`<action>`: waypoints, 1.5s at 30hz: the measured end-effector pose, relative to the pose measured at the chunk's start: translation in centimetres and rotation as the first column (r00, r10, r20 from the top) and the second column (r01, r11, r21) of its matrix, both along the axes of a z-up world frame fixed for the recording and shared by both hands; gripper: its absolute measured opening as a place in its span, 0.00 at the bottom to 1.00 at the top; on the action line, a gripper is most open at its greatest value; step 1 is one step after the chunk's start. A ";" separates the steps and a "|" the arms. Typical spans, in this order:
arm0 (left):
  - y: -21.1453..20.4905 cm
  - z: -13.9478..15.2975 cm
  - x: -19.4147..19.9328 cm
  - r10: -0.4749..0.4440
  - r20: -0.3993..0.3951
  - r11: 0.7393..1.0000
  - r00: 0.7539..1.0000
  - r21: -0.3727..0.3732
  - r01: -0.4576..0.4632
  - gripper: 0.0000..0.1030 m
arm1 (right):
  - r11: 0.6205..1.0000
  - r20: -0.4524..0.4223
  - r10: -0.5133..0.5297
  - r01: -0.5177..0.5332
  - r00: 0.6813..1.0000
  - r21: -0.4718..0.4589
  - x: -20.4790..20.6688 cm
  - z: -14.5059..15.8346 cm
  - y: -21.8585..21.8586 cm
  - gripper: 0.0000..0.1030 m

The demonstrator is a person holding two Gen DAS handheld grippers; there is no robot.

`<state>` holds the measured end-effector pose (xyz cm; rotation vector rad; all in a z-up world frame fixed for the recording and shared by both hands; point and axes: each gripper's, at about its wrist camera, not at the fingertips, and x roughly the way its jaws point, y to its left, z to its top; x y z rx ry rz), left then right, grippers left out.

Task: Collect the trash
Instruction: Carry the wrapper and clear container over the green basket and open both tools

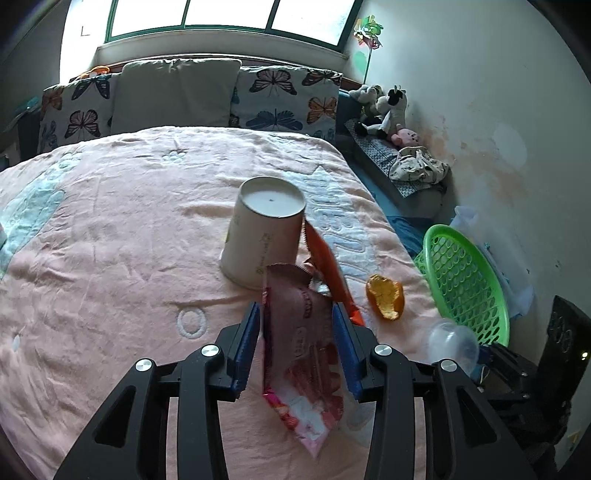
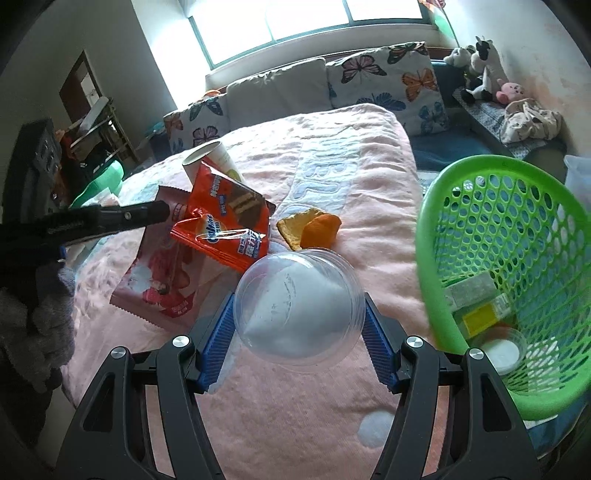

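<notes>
grippers first. right gripper (image 2: 299, 325) had its blue pads closed against the sides of a clear plastic cup (image 2: 299, 304), held just over the blanket (image 2: 288, 413); left gripper (image 1: 299, 332) stood with fingers apart either side of a pink snack wrapper (image 1: 301, 343), pads seemingly not pressing. judgement: carry the cup level to the green basket (image 2: 428, 236) at the bed's right edge and release only once past its rim, with a light squeeze since thin plastic may buckle or pop out. the left should close low on the wrapper before lifting. beyond lay an orange wrapper (image 2: 225, 225), orange peel (image 2: 314, 229) and a tipped paper cup (image 1: 264, 232). further off were butterfly pillows (image 1: 284, 98), plush toys (image 1: 384, 110) and a bright window (image 1: 229, 14).
</notes>
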<state>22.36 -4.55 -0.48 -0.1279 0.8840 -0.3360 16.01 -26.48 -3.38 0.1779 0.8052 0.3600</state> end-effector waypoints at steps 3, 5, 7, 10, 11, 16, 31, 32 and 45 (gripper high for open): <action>0.7 -0.3 0.0 0.019 -0.005 1.000 1.000 -0.010 -0.019 0.38 | 1.000 0.003 -0.007 0.007 1.000 0.003 -0.4 0.2 -0.2 0.63; 0.8 -0.6 0.1 0.009 -0.012 1.000 1.000 -0.014 -0.009 0.38 | 1.000 0.005 -0.011 0.011 1.000 0.001 -0.6 0.3 -0.3 0.63; 0.7 -1.0 0.3 -0.021 -0.026 1.000 0.999 -0.022 0.020 0.38 | 1.000 0.006 -0.016 0.016 1.000 0.002 -0.8 0.3 -0.4 0.63; 0.8 -1.7 0.7 -0.025 -0.042 0.999 0.999 -0.029 0.024 0.26 | 1.000 0.012 -0.025 0.025 1.000 0.002 -1.2 0.6 -0.6 0.63; 0.8 -1.8 0.8 -0.028 -0.048 0.999 0.998 -0.036 0.026 0.22 | 1.000 0.015 -0.028 0.027 1.000 0.003 -1.3 0.7 -0.6 0.63; 0.4 -1.0 -0.8 -0.069 -0.008 0.997 0.998 -0.023 0.069 0.05 | 0.999 0.032 -0.045 0.045 0.998 0.003 -2.2 1.4 -1.4 0.63; 0.3 5.4 -6.6 -0.122 0.120 0.990 0.985 -0.057 0.129 0.03 | 0.970 0.032 -0.245 0.244 0.969 0.015 -3.3 1.9 -9.7 0.63; 0.0 5.8 -6.6 -0.127 0.126 0.989 0.984 -0.062 0.136 0.03 | 0.965 0.028 -0.261 0.260 0.965 0.017 -3.2 1.8 -10.5 0.63; -8.5 8.7 -4.7 -0.250 0.169 0.964 0.953 -0.044 0.261 0.03 | 0.925 -0.064 -0.378 0.380 0.923 0.019 -1.6 -1.5 -16.6 0.64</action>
